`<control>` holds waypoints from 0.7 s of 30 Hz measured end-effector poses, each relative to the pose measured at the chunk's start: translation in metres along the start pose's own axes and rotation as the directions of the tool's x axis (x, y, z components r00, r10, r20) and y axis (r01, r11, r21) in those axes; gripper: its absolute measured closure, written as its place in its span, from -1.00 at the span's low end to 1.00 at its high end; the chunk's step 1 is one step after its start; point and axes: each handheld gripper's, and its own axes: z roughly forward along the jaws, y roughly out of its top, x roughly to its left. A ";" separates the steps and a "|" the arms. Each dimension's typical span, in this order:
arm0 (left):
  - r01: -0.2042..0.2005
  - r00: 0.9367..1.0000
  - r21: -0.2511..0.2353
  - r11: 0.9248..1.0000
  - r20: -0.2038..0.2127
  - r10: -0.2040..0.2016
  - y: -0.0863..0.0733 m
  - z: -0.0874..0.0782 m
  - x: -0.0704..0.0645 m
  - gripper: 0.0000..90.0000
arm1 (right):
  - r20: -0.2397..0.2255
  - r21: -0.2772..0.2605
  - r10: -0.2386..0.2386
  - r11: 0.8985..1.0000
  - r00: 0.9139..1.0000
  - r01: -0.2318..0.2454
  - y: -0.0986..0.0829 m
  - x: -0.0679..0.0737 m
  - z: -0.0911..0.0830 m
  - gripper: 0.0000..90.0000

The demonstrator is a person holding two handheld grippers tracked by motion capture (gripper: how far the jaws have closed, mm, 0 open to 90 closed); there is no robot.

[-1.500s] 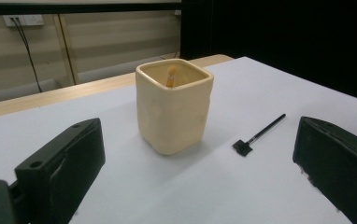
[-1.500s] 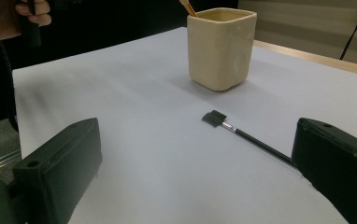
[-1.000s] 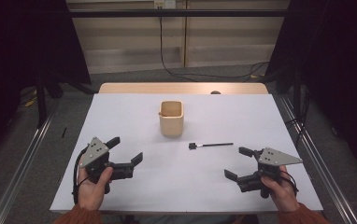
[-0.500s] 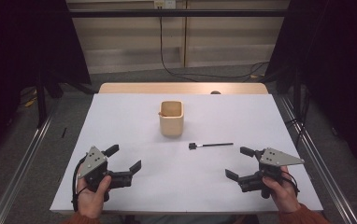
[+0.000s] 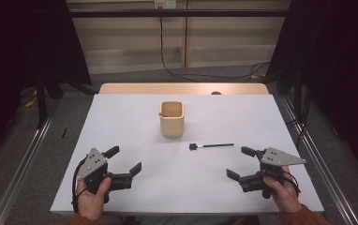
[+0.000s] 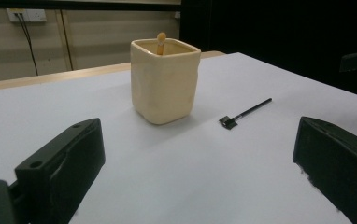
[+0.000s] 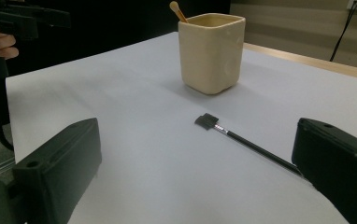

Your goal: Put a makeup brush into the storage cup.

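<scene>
White table (image 5: 121,117): 1 cup (image 5: 172,119), 1 brush (image 5: 211,146); L claw (image 5: 123,160), R claw (image 5: 242,163) both spread.

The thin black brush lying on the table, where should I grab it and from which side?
Grip the black brush mid-handle, coming from above with the right gripper, its open jaws straddling the handle. It lies flat on the table, thin, head toward the cup, so a side approach probably gets no purchase.

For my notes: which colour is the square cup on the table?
Cream-yellow cup, clearest in the left gripper view.

Thin black brush (image 5: 212,146) flat beside cup (image 5: 172,119)
</scene>
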 end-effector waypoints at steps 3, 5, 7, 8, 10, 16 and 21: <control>-0.002 1.000 -0.007 1.000 0.000 0.002 0.001 0.000 -0.001 -0.95 | -0.001 0.004 -0.006 1.000 1.000 0.006 0.001 0.000 0.001 -0.98; -0.001 1.000 -0.005 1.000 -0.001 0.001 0.001 -0.001 -0.001 -0.95 | 0.000 0.006 -0.005 1.000 1.000 0.005 0.001 0.000 0.001 -0.98; 0.000 1.000 -0.005 1.000 -0.002 0.000 0.001 -0.001 -0.002 -0.95 | 0.002 0.002 -0.009 1.000 1.000 0.009 0.002 -0.002 0.001 -0.99; 0.007 1.000 -0.008 1.000 0.002 -0.007 0.001 -0.001 -0.002 -0.95 | 0.006 -0.002 -0.006 1.000 1.000 0.006 0.004 -0.002 0.001 -0.99; 0.003 1.000 -0.008 1.000 0.000 -0.003 0.001 -0.002 -0.002 -0.95 | 0.006 -0.008 -0.010 1.000 1.000 0.010 0.007 -0.004 0.003 -0.99; 0.008 1.000 -0.008 1.000 -0.001 -0.008 0.000 -0.004 -0.002 -0.95 | 0.000 -0.018 0.013 1.000 1.000 -0.013 0.017 -0.012 0.009 -1.00; 0.007 1.000 -0.004 1.000 -0.006 -0.007 0.000 -0.005 -0.002 -0.95 | 0.014 -0.022 0.011 1.000 1.000 -0.010 0.022 -0.021 0.013 -1.00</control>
